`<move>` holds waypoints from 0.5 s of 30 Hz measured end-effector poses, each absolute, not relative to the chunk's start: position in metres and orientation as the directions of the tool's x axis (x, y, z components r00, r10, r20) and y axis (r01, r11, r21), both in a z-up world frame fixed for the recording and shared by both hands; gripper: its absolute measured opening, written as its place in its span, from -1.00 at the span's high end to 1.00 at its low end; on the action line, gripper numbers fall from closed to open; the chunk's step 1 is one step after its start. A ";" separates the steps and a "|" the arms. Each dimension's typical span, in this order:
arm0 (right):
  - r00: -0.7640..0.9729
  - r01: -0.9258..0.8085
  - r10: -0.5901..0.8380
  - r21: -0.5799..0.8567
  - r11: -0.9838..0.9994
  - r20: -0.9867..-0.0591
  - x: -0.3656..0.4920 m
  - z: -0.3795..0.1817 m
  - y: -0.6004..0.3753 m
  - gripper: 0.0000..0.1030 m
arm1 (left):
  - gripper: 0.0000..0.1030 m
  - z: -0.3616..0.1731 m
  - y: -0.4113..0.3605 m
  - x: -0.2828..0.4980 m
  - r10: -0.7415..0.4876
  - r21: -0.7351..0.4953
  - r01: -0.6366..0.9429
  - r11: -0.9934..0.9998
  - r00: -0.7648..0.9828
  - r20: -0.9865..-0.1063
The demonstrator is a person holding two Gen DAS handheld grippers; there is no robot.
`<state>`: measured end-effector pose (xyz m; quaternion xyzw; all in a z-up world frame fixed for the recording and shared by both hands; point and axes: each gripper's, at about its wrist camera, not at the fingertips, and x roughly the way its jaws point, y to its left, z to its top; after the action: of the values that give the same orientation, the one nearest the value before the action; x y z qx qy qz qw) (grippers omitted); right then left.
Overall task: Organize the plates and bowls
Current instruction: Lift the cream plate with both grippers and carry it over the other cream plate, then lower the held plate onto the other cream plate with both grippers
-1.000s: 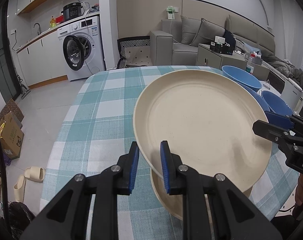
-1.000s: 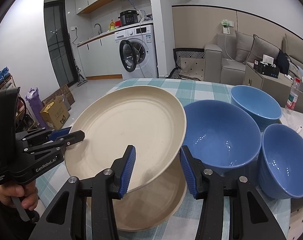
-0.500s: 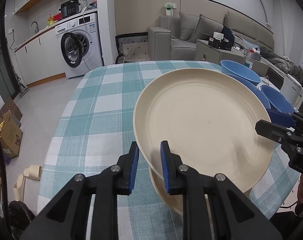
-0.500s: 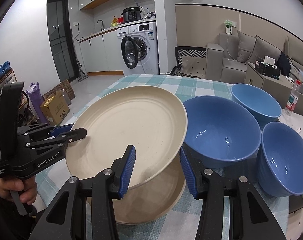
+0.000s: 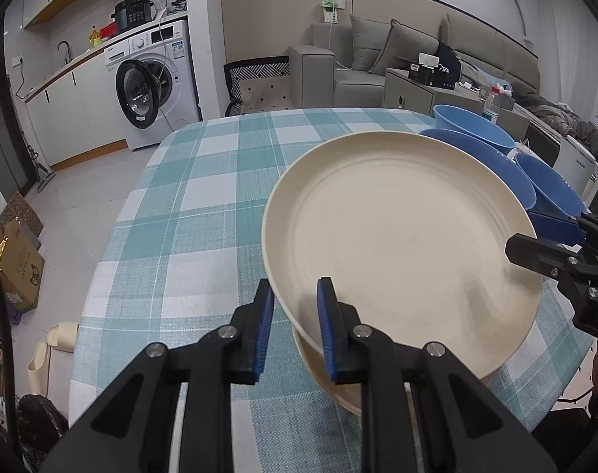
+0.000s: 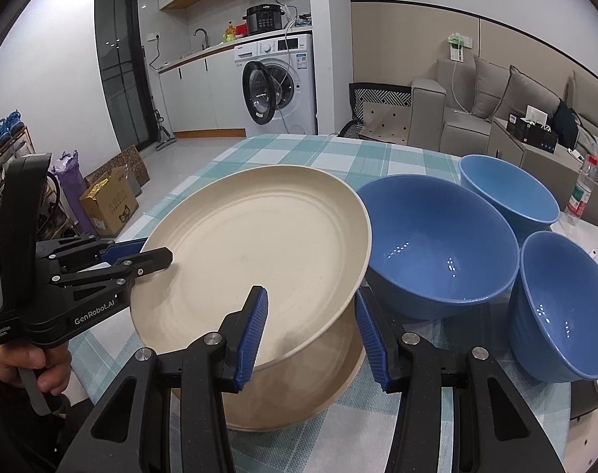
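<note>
Left hand-held gripper (image 5: 295, 311) clamps the tilted cream plate's (image 5: 401, 244) rim; right hand-held gripper (image 6: 310, 331) gapes, unloaded — one-edge hold risks slipping onto lower plate (image 6: 299, 394).

left hand-held gripper (image 6: 157, 254): side reads "GenRobot.AI", small print beneath too small to read | right hand-held gripper (image 5: 535, 236): body shows a cut-off "D" | washing machine (image 6: 283, 79): labels unreadable | cardboard box (image 6: 109, 205): print unreadable
</note>
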<state>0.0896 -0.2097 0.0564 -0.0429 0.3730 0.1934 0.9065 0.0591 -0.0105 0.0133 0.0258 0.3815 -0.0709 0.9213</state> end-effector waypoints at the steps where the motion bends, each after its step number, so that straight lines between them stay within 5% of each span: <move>1: 0.645 -0.383 0.317 0.065 0.922 -0.695 0.090 0.055 -0.210 0.08 | 0.62 0.013 -0.011 0.059 -0.111 -0.005 0.152 0.988 0.697 -0.708; 15: 0.642 -0.403 0.318 0.046 0.914 -0.698 0.087 0.053 -0.208 0.08 | 0.62 0.008 -0.011 0.056 -0.105 0.002 0.153 0.988 0.687 -0.719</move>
<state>0.0869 -0.2078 0.0533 -0.0570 0.3732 0.1995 0.9042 0.0557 -0.0107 0.0084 0.0309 0.3896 -0.0702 0.9178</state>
